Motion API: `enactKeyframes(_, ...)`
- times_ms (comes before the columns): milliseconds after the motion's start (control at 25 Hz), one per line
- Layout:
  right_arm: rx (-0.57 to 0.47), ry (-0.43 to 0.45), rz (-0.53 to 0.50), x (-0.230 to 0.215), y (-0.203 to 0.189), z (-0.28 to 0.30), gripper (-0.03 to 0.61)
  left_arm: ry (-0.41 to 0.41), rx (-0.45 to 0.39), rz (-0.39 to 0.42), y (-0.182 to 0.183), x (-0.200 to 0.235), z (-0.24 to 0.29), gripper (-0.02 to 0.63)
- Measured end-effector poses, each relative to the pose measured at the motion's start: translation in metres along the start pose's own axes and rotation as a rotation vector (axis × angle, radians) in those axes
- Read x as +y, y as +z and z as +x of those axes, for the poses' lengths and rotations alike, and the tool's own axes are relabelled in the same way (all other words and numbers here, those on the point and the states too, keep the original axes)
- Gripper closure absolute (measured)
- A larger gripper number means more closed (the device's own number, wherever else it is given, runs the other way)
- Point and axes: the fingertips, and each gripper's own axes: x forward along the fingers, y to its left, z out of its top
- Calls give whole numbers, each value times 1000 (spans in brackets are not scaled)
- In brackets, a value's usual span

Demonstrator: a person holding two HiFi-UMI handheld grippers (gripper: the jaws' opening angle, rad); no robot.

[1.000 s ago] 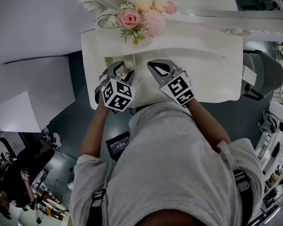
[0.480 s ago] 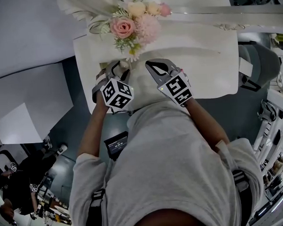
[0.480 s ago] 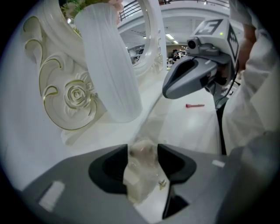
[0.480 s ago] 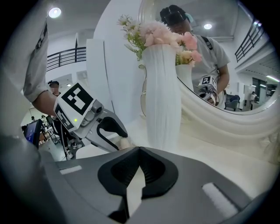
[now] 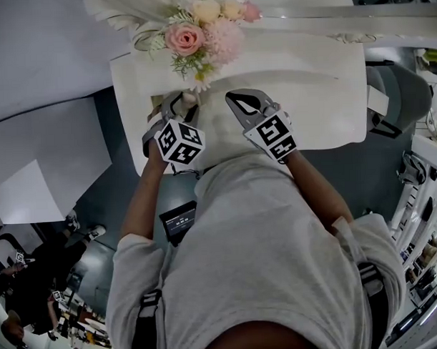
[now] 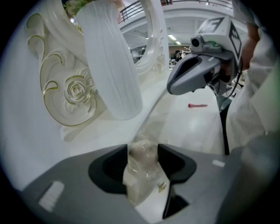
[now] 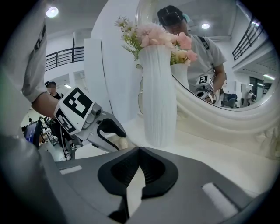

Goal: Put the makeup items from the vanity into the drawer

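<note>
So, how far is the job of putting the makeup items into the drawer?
Done: nothing these views confirm; no drawer shows clearly. In hand: the left gripper is closed on a beige item in clear wrap, at the vanity top. The right gripper is shut and empty. Left: stowing that item, plus a small pink item lying on the top.

vase of flowers on vanity, at the top's 11 o'clock corner; mirror behind it at 12. left gripper at 6 of the vase, packet between its jaws. right gripper at 3 of the left. small stick lies on the top beyond the right gripper.
</note>
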Motion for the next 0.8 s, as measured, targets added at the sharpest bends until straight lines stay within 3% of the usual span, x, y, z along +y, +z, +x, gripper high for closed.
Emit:
enactKeyframes(360,2,-5,11,6,-7,-8,578,-3,-38,-115,-4,0,-7,360)
enactKeyframes(800,5,-5,17,10,-12,-12,578,-9,-85,-188,-5,-1,-22,334)
